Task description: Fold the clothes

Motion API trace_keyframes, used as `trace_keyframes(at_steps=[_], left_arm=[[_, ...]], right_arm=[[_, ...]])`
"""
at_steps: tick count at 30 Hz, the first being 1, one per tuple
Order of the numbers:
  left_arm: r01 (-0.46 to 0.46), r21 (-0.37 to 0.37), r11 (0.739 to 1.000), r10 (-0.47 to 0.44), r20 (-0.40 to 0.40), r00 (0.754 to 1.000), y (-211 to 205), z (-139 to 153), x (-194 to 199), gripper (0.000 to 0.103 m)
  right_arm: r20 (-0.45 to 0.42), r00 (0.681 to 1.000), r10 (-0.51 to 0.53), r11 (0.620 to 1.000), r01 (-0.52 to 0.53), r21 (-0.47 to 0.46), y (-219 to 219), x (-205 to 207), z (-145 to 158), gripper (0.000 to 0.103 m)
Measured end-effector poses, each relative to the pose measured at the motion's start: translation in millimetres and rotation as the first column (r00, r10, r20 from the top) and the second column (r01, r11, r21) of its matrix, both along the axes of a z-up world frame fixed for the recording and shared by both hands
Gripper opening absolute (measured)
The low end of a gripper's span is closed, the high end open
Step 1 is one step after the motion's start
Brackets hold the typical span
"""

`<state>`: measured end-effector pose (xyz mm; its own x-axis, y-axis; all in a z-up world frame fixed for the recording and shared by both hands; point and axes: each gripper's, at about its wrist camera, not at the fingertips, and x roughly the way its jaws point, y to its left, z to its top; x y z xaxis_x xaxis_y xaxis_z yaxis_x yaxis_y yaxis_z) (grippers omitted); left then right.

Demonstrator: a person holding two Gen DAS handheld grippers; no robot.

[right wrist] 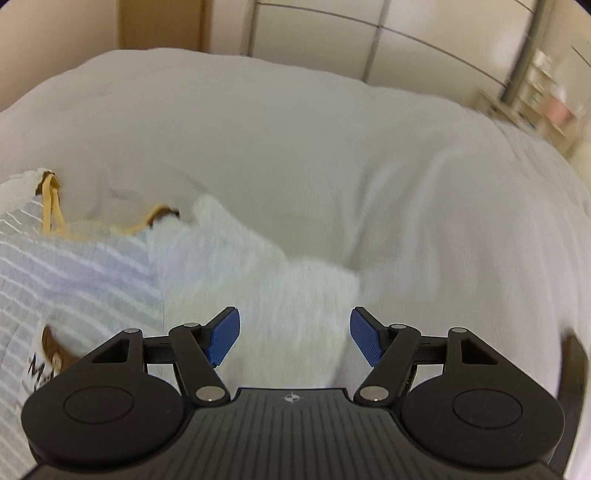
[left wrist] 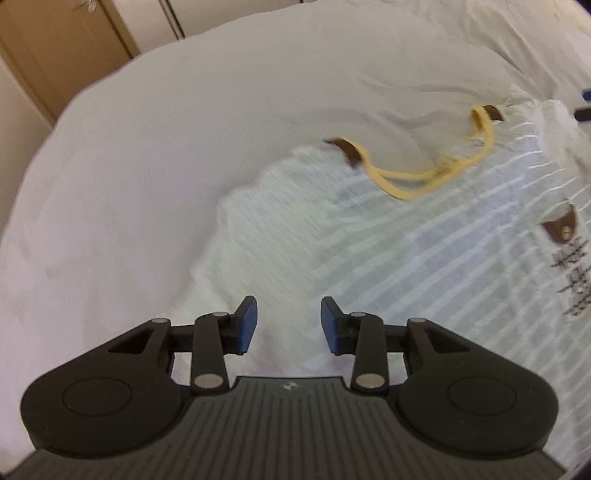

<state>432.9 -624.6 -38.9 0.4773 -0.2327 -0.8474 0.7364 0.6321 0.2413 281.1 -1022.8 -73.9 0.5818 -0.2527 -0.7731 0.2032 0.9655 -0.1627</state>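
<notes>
White bedding, a broad and softly wrinkled sheet, covers the whole work surface, and on it lies a white garment with pale blue-grey stripes, spread fairly flat. Near its upper edge a yellow drawstring cord loops between two brown leather-like tabs, and a third brown tab with a metal stud sits beside some dark printed lettering. From the left wrist view, the left gripper hangs over the garment's plain white side portion with its blue-padded jaws parted and nothing between them. From the right wrist view, the right gripper hovers above the opposite white side portion, its jaws spread wide and empty too. Cream cabinet panels stand beyond the bedding, blurred.
</notes>
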Motion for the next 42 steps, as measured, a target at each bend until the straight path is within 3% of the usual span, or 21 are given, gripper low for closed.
trace_keyframes(at_steps=[6,11,12,13,15,21,25,26,28,31,33,35,36,38,39,40,42], left_arm=[[0.080,0.017,0.997,-0.081,0.050,0.995,-4.1,-7.4,56.4,0.033],[0.165,-0.013,0.986,-0.165,0.034,0.986,-15.1,-24.9,90.1,0.033],[0.182,-0.025,0.983,-0.181,0.028,0.983,-17.6,-27.5,93.6,0.033],[0.196,-0.036,0.980,-0.195,0.026,0.980,-20.2,-29.7,96.3,0.033],[0.216,-0.057,0.975,-0.214,0.028,0.976,-24.9,-32.7,101.0,0.034],[0.204,-0.184,0.961,-0.216,-0.049,0.975,-37.3,-28.3,121.5,0.035],[0.256,-0.208,0.944,-0.289,-0.149,0.946,-62.1,-30.9,136.2,0.040],[0.254,-0.206,0.945,-0.294,-0.199,0.935,-69.5,-34.8,141.8,0.042],[0.252,-0.203,0.946,-0.305,-0.293,0.906,-82.7,-43.1,152.1,0.042],[0.253,-0.207,0.945,-0.318,-0.401,0.859,-95.3,-51.8,159.9,0.031],[0.262,-0.224,0.939,-0.337,-0.441,0.832,-97.5,-52.8,160.6,0.003],[0.310,-0.241,0.920,-0.385,-0.394,0.835,-94.7,-44.9,153.7,0.002],[0.341,-0.264,0.902,-0.416,-0.318,0.852,-90.1,-35.8,149.2,0.002],[0.412,-0.318,0.854,-0.458,-0.082,0.885,-74.2,-11.8,138.5,0.000],[0.451,-0.319,0.833,-0.464,0.039,0.885,-65.8,-2.9,132.2,0.000],[0.473,-0.291,0.832,-0.462,0.110,0.880,-59.8,0.2,128.3,0.000],[0.461,-0.233,0.856,-0.454,0.088,0.887,-55.8,-7.8,130.3,0.000]], right_arm=[[-0.091,0.982,0.164,0.980,-0.172,-0.098,-3.9,59.9,-23.8,0.066],[-0.234,0.963,0.131,0.984,-0.155,-0.090,-29.0,83.2,-56.4,0.061],[-0.257,0.959,0.120,0.988,-0.141,-0.066,-33.9,83.5,-62.6,0.047],[-0.266,0.958,0.107,0.991,-0.124,-0.047,-37.0,82.2,-64.9,0.025],[-0.271,0.959,0.076,0.996,-0.088,-0.030,-40.6,77.8,-64.9,0.000],[-0.256,0.964,-0.068,0.989,0.032,-0.142,-33.5,60.4,-50.3,0.000],[-0.223,0.970,-0.101,0.980,0.059,-0.189,-20.2,58.0,-37.2,0.002],[-0.205,0.975,-0.090,0.980,0.050,-0.192,-14.4,59.8,-32.1,0.005],[-0.159,0.986,-0.055,0.981,0.024,-0.191,-0.9,63.5,-20.3,0.023],[-0.089,0.995,0.039,0.986,-0.053,-0.158,20.3,77.2,0.5,0.042],[-0.079,0.993,0.085,0.985,-0.096,-0.143,30.1,90.2,6.0,0.046],[-0.079,0.989,0.124,0.988,-0.131,-0.086,32.4,103.3,5.2,0.049],[-0.086,0.987,0.136,0.988,-0.141,-0.062,32.9,111.4,3.6,0.049],[-0.091,0.983,0.163,0.985,-0.167,-0.045,34.0,124.3,-0.4,0.049],[-0.091,0.981,0.173,0.983,-0.177,-0.047,34.3,129.4,-2.2,0.049],[-0.087,0.981,0.176,0.983,-0.180,-0.043,34.2,132.9,-3.3,0.049],[-0.081,0.981,0.177,0.984,-0.179,-0.024,32.6,139.7,-5.6,0.049]])
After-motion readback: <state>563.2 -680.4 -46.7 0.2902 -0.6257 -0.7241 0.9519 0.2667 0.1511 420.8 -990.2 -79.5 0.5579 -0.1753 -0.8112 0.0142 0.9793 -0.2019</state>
